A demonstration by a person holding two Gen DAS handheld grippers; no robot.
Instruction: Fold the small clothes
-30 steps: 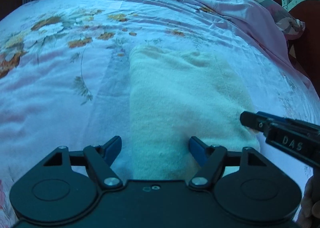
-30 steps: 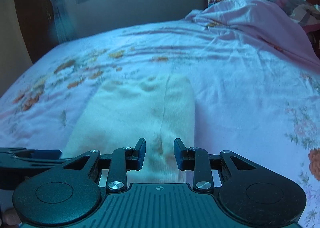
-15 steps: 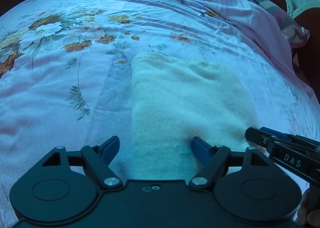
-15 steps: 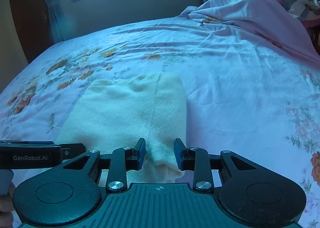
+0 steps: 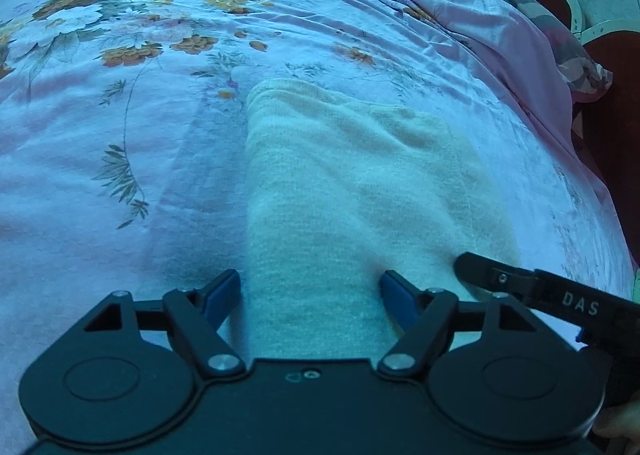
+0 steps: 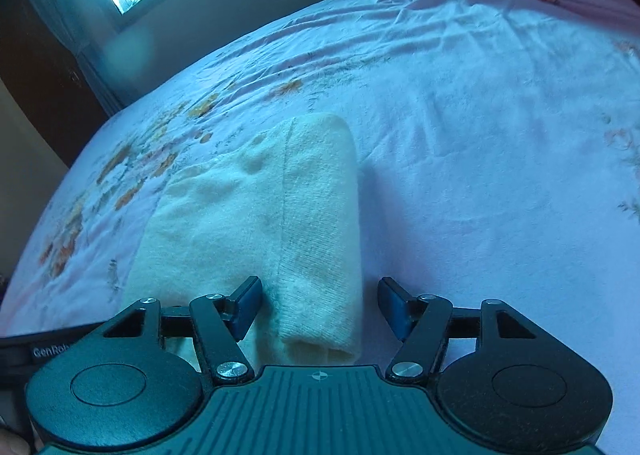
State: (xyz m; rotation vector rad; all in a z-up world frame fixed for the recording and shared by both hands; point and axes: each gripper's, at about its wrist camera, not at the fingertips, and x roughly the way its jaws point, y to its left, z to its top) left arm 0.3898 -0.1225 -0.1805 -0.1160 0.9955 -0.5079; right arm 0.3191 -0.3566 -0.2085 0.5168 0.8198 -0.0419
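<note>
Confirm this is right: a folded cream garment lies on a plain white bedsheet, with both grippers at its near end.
Wrong on the sheet. Both wrist views show the bedsheet is pink with a floral print; the folded cream garment lies on it, with both grippers at its near end.

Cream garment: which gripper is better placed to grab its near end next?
Probably right. The right gripper is opening astride the cream garment's rolled near edge; the left gripper straddles flat cloth, with one finger off on the bedsheet.
</note>
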